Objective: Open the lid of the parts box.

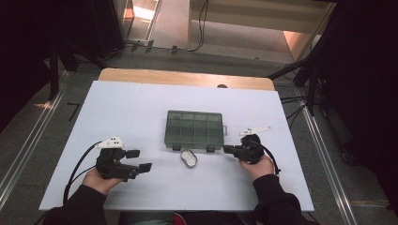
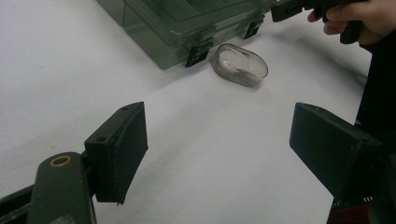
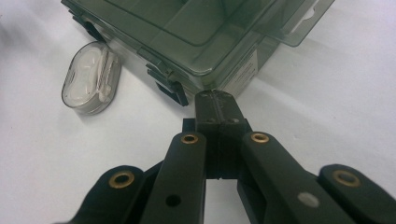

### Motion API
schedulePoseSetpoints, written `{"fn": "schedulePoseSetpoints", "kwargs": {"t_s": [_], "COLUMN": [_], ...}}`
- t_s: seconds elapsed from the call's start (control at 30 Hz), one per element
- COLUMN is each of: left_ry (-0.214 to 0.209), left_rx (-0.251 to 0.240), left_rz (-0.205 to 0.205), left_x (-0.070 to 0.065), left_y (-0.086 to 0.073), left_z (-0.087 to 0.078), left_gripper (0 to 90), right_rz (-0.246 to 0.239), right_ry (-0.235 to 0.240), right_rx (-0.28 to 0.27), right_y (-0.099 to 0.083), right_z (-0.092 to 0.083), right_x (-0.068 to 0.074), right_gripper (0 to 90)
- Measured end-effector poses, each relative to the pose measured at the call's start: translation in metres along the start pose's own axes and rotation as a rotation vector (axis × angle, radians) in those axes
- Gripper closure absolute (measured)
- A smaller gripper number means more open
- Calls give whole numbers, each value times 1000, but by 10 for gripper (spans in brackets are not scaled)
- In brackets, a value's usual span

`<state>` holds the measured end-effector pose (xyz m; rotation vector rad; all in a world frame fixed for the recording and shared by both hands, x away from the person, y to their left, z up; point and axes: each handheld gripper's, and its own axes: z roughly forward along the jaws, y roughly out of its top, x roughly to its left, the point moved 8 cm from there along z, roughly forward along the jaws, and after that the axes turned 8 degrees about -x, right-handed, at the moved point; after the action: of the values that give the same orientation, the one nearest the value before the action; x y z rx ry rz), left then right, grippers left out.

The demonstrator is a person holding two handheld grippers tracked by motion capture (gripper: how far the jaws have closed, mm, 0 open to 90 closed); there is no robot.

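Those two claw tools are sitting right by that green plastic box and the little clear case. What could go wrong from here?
The right gripper is shut, its tip right at the corner of the green box; a push could slide the light box instead of working a latch.

The small clear case lies loose just in front of the latches, so either tool might knock it away.

The left gripper is open and well off to the side, so nothing steadies the box.

Glossy translucent plastic box [image 1: 195, 130], matt white tabletop [image 1: 141, 112]

Black sleeves reach both wrists; each black gripper bears brass rivets, a black cable and a pale three-cornered plate.
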<state>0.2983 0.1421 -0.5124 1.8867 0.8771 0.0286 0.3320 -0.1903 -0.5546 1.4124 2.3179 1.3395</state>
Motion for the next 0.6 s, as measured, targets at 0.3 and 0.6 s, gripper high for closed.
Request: {"fn": "schedulePoseSetpoints", "kwargs": {"t_s": [0.3,0.6], "left_ry": [0,1], "left_rx": [0,0], "left_rz": [0,0], "left_x": [0,0], "left_y": [0,0], "left_z": [0,0], "left_gripper": [195,195], "right_rz": [-7,-8], "right_ry": [-2,7], "right_rx": [-16,-30], "right_y": [2,4], "right_z": [-2,-3], "right_x": [1,3], "right_gripper": [874,874]}}
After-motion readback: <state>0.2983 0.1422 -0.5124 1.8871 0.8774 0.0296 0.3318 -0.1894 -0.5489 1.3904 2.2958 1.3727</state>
